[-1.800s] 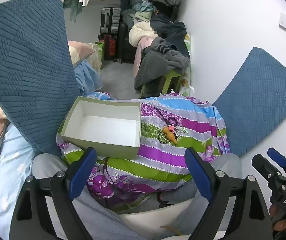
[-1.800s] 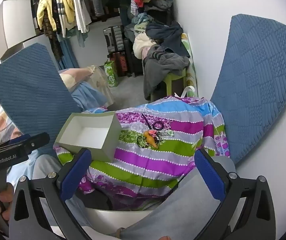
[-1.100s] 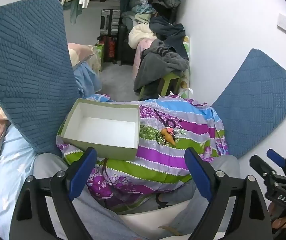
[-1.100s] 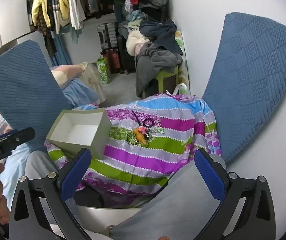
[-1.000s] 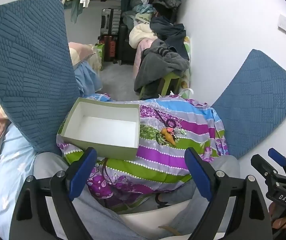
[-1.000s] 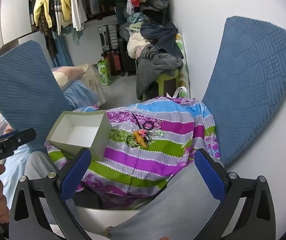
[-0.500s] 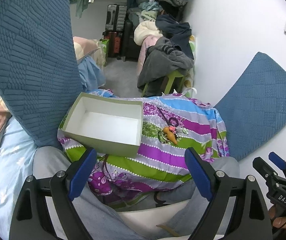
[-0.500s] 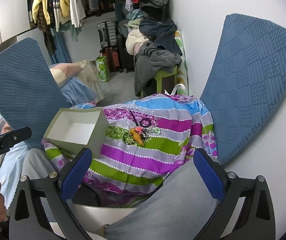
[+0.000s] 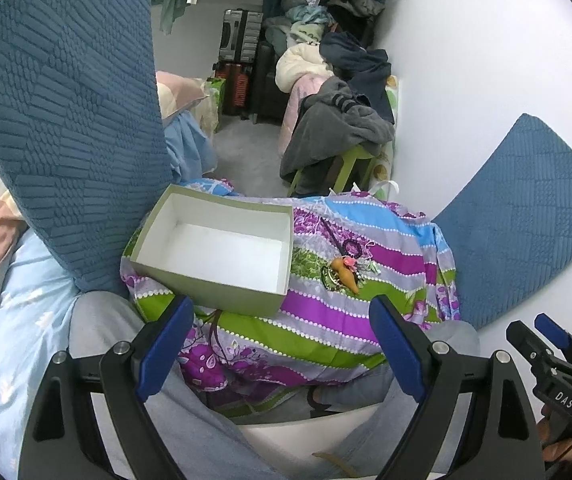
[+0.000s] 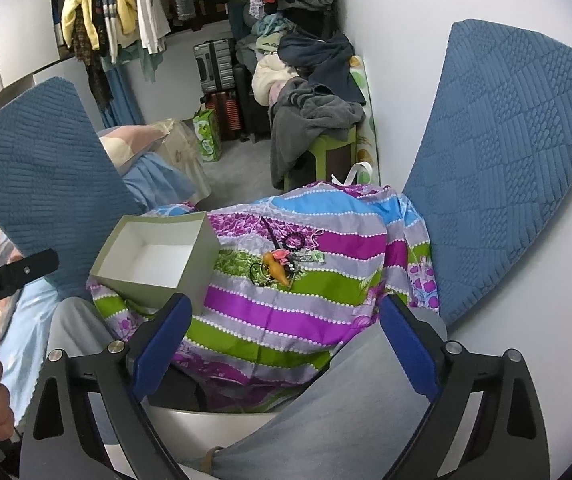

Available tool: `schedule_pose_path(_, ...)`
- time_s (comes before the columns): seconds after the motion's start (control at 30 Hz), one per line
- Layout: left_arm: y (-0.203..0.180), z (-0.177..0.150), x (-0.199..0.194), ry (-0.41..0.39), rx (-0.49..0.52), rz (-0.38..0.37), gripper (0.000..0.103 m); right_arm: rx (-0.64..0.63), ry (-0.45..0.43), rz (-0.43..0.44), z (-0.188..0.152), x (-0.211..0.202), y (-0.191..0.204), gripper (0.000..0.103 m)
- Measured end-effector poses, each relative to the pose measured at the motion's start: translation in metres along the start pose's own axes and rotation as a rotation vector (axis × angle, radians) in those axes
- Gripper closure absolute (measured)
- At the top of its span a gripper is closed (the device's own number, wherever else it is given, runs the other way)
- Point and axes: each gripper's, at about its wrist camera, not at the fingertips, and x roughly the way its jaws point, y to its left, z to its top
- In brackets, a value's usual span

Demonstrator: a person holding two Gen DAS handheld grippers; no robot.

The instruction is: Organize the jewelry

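A small pile of jewelry (image 9: 344,270) with an orange carrot-shaped charm lies on a striped purple, green and blue cloth (image 9: 326,312); it also shows in the right wrist view (image 10: 279,266). An open olive-green box (image 9: 213,248) with an empty white inside sits on the cloth left of the pile, also in the right wrist view (image 10: 153,258). My left gripper (image 9: 281,342) is open and empty, held near the box's front edge. My right gripper (image 10: 286,340) is open and empty, held back from the pile.
Two blue quilted cushions (image 9: 65,120) (image 10: 502,168) flank the cloth, the right one against a white wall. Grey-trousered legs (image 10: 346,408) lie below the grippers. A green stool piled with clothes (image 9: 338,136), suitcases and hanging clothes stand behind.
Both views have shifted slightly; the box and the jewelry pile sit a little higher and further off in the frames. Both grippers stay open and empty.
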Motion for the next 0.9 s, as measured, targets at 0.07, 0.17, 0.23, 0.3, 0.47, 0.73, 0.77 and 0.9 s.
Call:
schedule_pose_path(0.07, 0.002, -0.001, -0.001, -0.002, -0.001, 0.002, 0.013, -0.006, -0.009, -0.001, -0.001, -0.002, 0.002, 0.009)
schedule_pose_path(0.17, 0.001, -0.002, -0.001, 0.0, -0.002, 0.005, 0.013, -0.006, -0.012, 0.004, -0.002, -0.001, 0.003, 0.009)
schedule_pose_path(0.23, 0.001, -0.004, 0.0, 0.001, -0.002, -0.001, 0.013, -0.005, -0.009, 0.012, -0.003, 0.0, 0.001, 0.009)
schedule_pose_path(0.3, 0.0, -0.004, 0.002, 0.001, 0.004, 0.003, 0.013, -0.012, -0.006, 0.026, -0.002, 0.003, 0.001, 0.009)
schedule_pose_path(0.47, 0.005, -0.003, 0.006, -0.003, -0.015, 0.022, 0.013, 0.003, -0.021, 0.028, 0.001, 0.009, 0.0, 0.009)
schedule_pose_path(0.73, 0.001, -0.003, 0.016, 0.012, -0.002, 0.036, 0.013, -0.012, -0.015, 0.03, -0.004, 0.015, -0.003, 0.011)
schedule_pose_path(0.77, 0.0, -0.004, 0.019, 0.017, 0.002, 0.037, 0.013, -0.009, -0.018, 0.029, -0.005, 0.016, -0.005, 0.011)
schedule_pose_path(0.9, -0.006, -0.005, 0.031, 0.032, 0.019, 0.02, 0.013, -0.013, -0.035, 0.034, -0.006, 0.022, -0.01, 0.011)
